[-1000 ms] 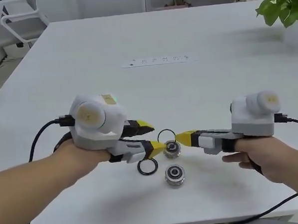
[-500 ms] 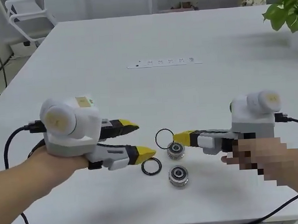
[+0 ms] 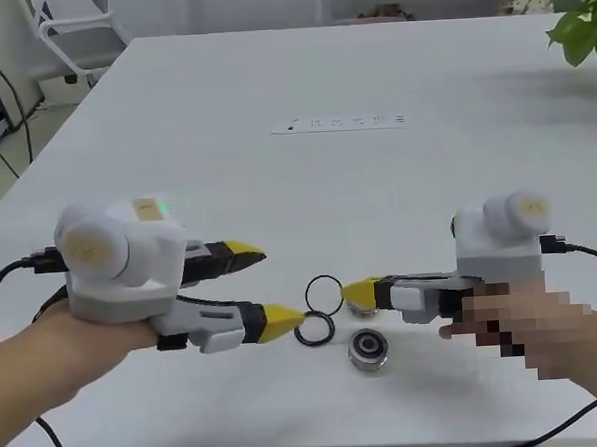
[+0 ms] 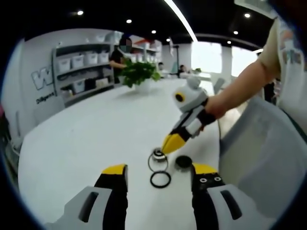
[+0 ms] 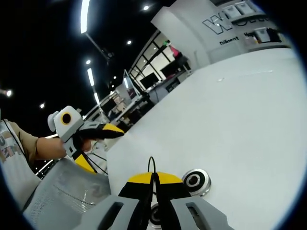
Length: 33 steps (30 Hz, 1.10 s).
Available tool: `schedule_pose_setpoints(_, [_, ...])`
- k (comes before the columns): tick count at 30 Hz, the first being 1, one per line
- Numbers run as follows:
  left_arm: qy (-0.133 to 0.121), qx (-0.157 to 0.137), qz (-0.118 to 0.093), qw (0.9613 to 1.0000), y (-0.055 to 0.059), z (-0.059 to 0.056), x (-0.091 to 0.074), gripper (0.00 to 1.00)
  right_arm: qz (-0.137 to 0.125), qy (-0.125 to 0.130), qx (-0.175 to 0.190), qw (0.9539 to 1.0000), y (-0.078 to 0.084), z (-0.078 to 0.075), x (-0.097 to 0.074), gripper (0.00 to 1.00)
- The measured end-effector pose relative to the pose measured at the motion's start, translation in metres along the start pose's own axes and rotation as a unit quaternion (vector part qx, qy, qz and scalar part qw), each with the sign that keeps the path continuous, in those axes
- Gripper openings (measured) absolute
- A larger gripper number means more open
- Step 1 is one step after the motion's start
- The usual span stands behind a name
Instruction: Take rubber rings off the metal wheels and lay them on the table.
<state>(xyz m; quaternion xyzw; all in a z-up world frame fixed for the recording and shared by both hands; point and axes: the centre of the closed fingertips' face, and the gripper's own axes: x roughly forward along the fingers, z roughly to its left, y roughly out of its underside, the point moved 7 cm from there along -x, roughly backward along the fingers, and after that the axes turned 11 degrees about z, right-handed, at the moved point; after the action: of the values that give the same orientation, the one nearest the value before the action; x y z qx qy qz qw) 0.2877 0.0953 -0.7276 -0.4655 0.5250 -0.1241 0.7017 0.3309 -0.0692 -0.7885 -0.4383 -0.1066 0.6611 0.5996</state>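
A thin ring (image 3: pixel 322 276) is pinched at its edge by the right gripper (image 3: pixel 347 293), jaws together. A thicker ring (image 3: pixel 298 331) and a wheel (image 3: pixel 368 348) lie nearby on the white table (image 3: pixel 377 199). The left gripper (image 3: pixel 284 283) hovers with its jaws apart. A plant (image 3: pixel 578 19) stands at the far corner.

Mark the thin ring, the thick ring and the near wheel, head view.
thin ring (image 3: pixel 305 295): head view, left arc of its band.
thick ring (image 3: pixel 315 343): head view, near arc of its band.
near wheel (image 3: pixel 368 347): head view, centre hub.
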Motion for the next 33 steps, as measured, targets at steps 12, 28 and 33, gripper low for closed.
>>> schedule_pose_setpoints(12, [-0.006,-0.015,-0.001,0.9999,0.007,0.002,-0.009,0.56,0.033,-0.012,0.016,0.9992,0.007,-0.003,0.017,0.0])
schedule_pose_setpoints(28, [-0.005,-0.025,0.002,0.9997,0.013,0.001,-0.012,0.57,0.067,0.0,0.028,0.9973,0.014,-0.008,0.025,0.0])
schedule_pose_setpoints(33, [-0.004,-0.025,0.004,0.9997,0.014,0.001,-0.011,0.57,0.073,0.008,0.022,0.997,0.015,-0.009,0.025,0.0])
